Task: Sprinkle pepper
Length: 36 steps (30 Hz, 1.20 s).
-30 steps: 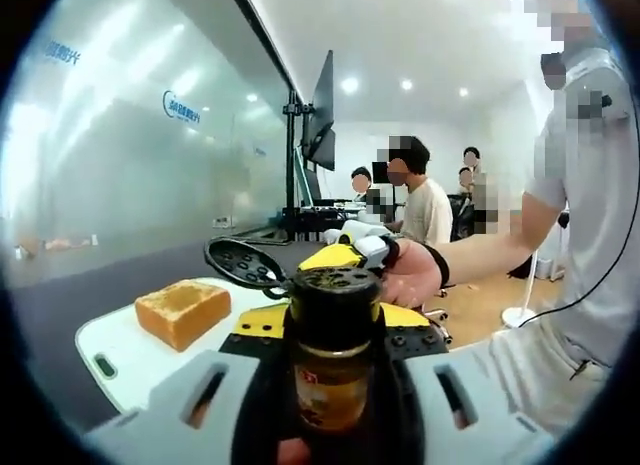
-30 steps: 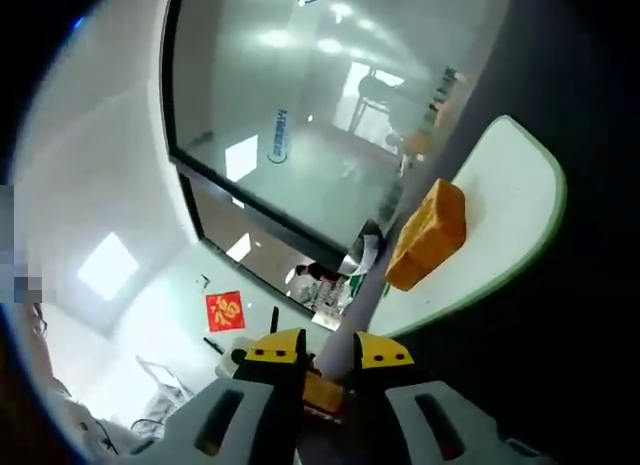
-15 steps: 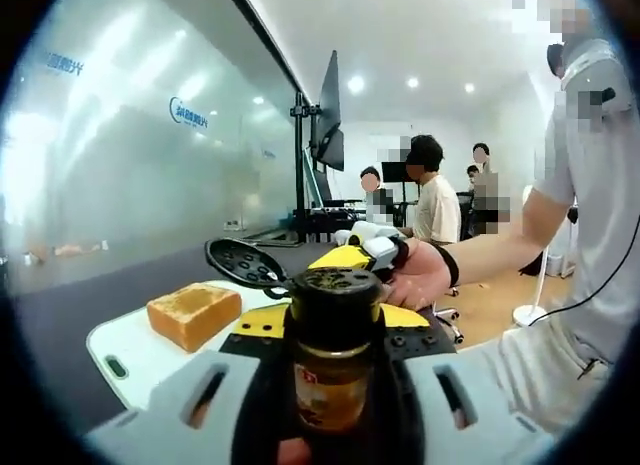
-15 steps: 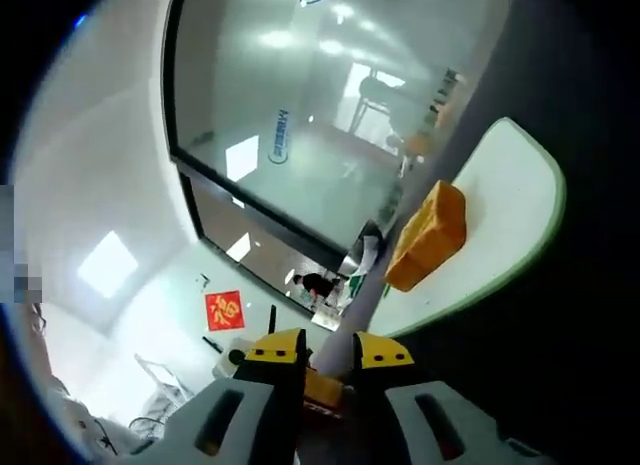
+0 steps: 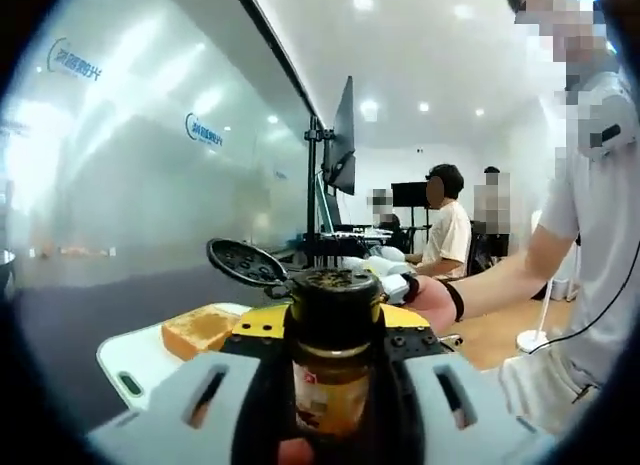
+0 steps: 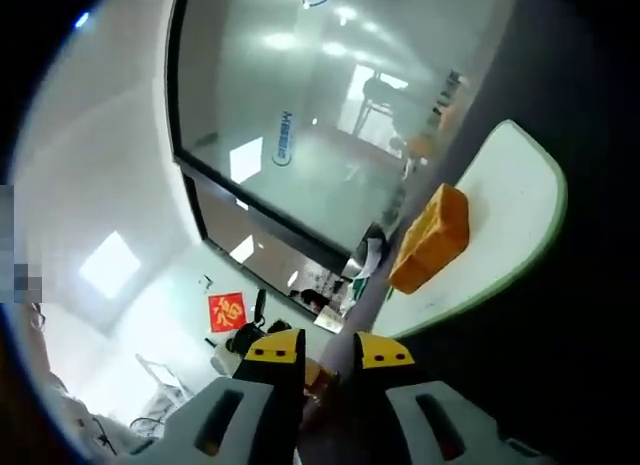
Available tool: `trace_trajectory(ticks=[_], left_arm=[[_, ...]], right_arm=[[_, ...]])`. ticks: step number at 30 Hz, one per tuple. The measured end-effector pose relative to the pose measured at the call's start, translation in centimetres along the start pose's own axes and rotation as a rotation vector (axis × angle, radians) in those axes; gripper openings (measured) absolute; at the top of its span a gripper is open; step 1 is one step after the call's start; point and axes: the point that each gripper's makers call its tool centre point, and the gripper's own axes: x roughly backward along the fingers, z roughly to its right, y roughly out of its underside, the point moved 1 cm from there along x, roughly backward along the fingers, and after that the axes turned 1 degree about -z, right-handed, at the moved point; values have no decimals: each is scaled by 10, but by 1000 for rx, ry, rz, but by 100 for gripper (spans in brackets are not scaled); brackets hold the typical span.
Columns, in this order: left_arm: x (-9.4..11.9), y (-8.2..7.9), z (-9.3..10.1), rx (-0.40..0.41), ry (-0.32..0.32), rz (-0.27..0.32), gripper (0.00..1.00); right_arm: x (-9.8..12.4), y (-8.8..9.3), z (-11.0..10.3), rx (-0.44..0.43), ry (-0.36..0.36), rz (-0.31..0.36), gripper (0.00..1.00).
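Left gripper view: your left gripper (image 5: 332,360) is clamped on the pepper jar (image 5: 331,370), jar upright between the jaws, amber glass with a label, black top. Its flip lid (image 5: 245,262) is hinged open, sticking out to the left of the perforated top. Behind the jar sits the toast (image 5: 201,330) on a white cutting board (image 5: 135,360), on a dark table (image 5: 90,305). Your right hand (image 5: 425,295) comes in from the right, just behind the jar, holding the other gripper; can't tell its jaw state from here.

Right gripper view: rolled hard. Your right gripper (image 6: 318,370) has its yellow-tipped jaws nearly together, with something dark and amber pinched or sitting between them; can't tell what. The toast (image 6: 430,237) lies on the cutting board (image 6: 510,225), well ahead of the jaws. Glass wall (image 6: 300,115) beyond.
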Motion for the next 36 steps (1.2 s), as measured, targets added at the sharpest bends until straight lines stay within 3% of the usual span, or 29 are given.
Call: trace_trajectory(ticks=[3,6,9,11,13,16,19,21,24,26,29,31,33,36], left_arm=[[-3,-6,-2,9,-5,19,21],[-8,-13,-5,10,-14,25,21],[-14,-18,-7,-8,-30,19,21],[-20,-23,-8,-28,-35,10,21],[-25,-31,-6,-40,-33,23,21],[-33,-39,-8,-52,-34,26,21],[-40,-44,-10,-55,-35,25,21],[-45,-46,-11,-65,-39,22,21],[-51,-51,-11,-69,-47,28,21],[-53,-54,-10,-64,-46,36,21],[-57,-58,-6,-68,-46,42,21],[-60,-60,-4,-73,-43,45,21],[-62,-62,-6,-78,-38,49,21],[-63,-72,-8,-73,-40,72,21]], right_arm=[[-1,5,-2,-12,-8,-29,13],[0,4,-3,-37,-8,-17,13],[4,-5,-4,-165,-3,38,15],[9,-15,-3,-287,5,125,19],[13,-8,-2,-404,17,154,22],[13,10,-7,-484,39,173,22],[14,4,-25,-724,-91,334,21],[16,0,-28,-790,-123,451,22],[11,1,-32,-889,-187,524,27],[7,4,-33,-924,-204,555,33],[-3,15,-46,-967,-242,522,34],[-7,11,-48,-1022,-273,566,34],[-8,0,-54,-1110,-339,666,35],[-23,0,-66,-1068,-349,645,42]])
